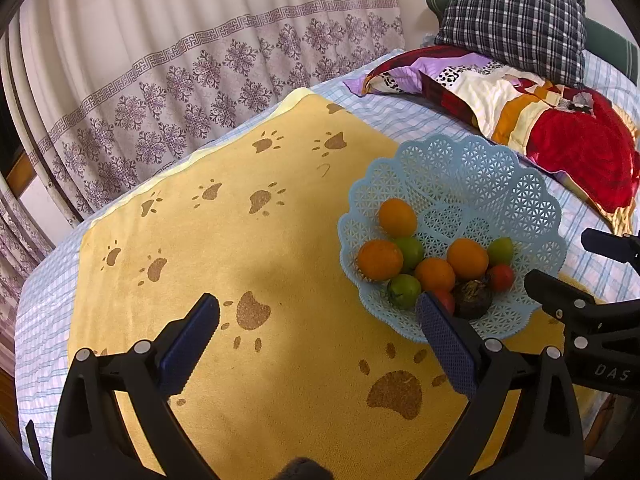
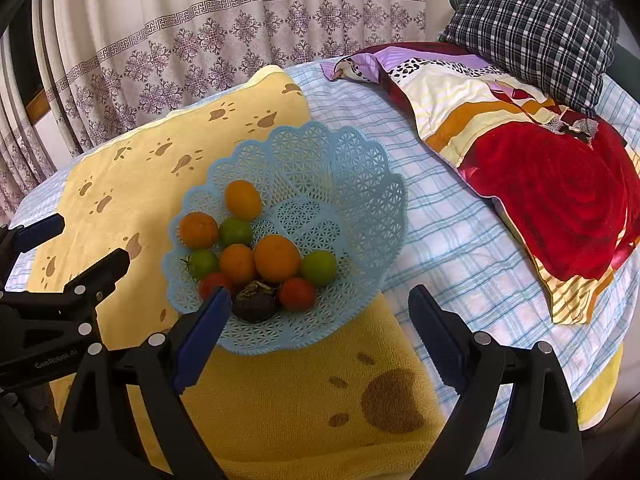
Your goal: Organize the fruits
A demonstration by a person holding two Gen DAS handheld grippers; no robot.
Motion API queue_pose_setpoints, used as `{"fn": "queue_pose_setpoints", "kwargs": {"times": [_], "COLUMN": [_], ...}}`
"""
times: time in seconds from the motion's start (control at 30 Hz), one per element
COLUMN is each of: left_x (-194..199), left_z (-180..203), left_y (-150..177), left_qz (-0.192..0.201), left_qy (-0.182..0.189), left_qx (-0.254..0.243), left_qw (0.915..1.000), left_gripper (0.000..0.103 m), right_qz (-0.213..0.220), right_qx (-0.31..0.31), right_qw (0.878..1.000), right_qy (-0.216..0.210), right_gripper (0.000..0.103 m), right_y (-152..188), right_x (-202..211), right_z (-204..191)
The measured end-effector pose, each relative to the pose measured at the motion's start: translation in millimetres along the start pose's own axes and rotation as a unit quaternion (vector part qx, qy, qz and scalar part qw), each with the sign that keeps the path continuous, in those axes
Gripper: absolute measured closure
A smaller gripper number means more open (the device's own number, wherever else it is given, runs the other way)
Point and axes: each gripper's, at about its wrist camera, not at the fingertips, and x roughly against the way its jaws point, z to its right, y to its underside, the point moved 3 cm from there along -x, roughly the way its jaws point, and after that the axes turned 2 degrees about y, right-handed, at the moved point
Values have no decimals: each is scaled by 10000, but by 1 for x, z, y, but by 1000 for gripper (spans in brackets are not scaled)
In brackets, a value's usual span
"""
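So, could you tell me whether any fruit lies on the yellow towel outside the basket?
No, every fruit sits inside the blue basket.

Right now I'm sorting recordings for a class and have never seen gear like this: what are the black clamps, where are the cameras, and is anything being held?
They are hand-held two-finger grippers, one in each of a person's hands, each carrying its own wide-angle camera looking along its fingers. One picture is from the left gripper, the other from the right gripper. Both stand open and hold nothing. On a yellow paw-print towel sits a blue lattice basket with orange, green, red and one dark fruit.
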Motion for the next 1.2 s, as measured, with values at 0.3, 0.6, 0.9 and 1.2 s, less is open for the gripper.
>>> {"fn": "queue_pose_setpoints", "kwargs": {"times": [0.3, 0.6, 0.9, 1.2], "left_x": [-2, -5, -8, -7], "left_z": [0, 2, 4, 5], "left_y": [1, 3, 5, 5], "left_qz": [-26, -53, -90, -48], "left_qy": [-18, -23, -30, -31], "left_qx": [-37, -92, -130, -169], "left_qw": [10000, 9999, 9999, 9998], "left_gripper": [5, 5, 5, 5], "right_qz": [-2, -6, -23, -24], "right_qx": [10, 13, 21, 20], "right_qw": [10000, 10000, 10000, 10000], "right_qy": [1, 3, 6, 8], "right_gripper": [11, 11, 11, 11], "right_y": [0, 0, 1, 1], "right_x": [-1, -1, -4, -3], "right_z": [0, -1, -1, -1]}}
